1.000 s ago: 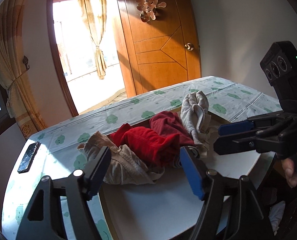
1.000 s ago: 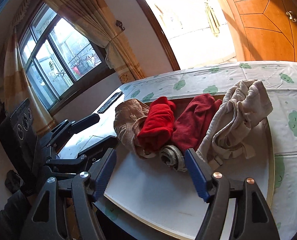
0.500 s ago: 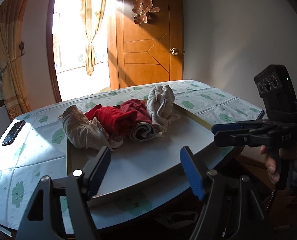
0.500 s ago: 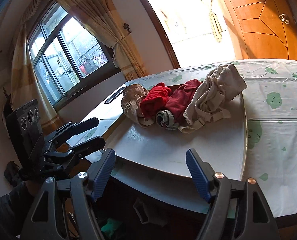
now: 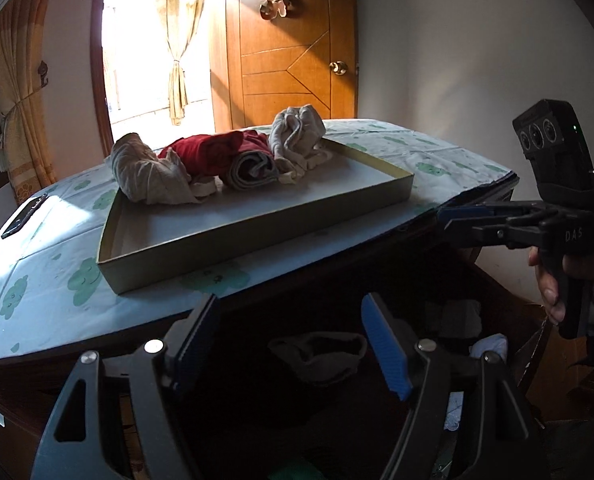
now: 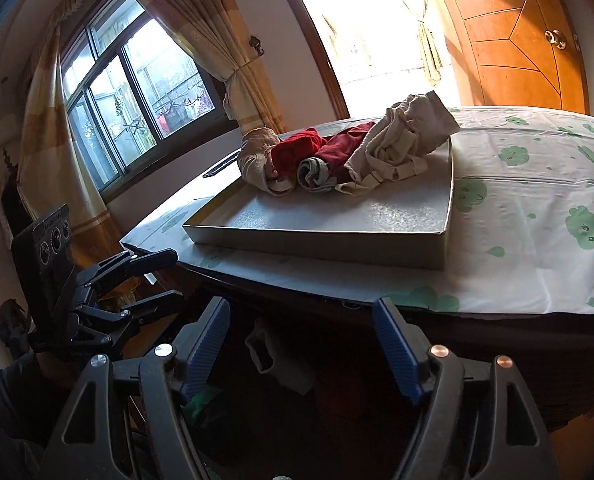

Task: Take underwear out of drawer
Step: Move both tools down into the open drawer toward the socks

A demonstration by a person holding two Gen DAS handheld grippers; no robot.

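Below the table edge a dark open drawer (image 5: 337,400) holds a crumpled grey-beige piece of underwear (image 5: 317,356), which in the right wrist view is a pale piece of underwear (image 6: 281,360). My left gripper (image 5: 289,320) is open just above and in front of it, with nothing between its blue pads. My right gripper (image 6: 301,320) is open too and empty, over the same dark space. Each gripper shows in the other's view: the right gripper (image 5: 451,222) held by a hand, the left gripper (image 6: 175,278) at the left. On the table, a shallow tray (image 5: 257,232) carries a pile of beige, red and grey underwear (image 5: 217,156).
The table wears a white cloth with green prints (image 6: 537,208). A black phone (image 5: 25,216) lies at its left end. A white item (image 5: 493,346) sits at the drawer's right. A wooden door (image 5: 289,60) and a curtained window (image 6: 137,92) stand behind.
Both grippers have drawn back from over the tray and sunk below the table edge. The dark drawer with its underwear has come into view. Both stay open.
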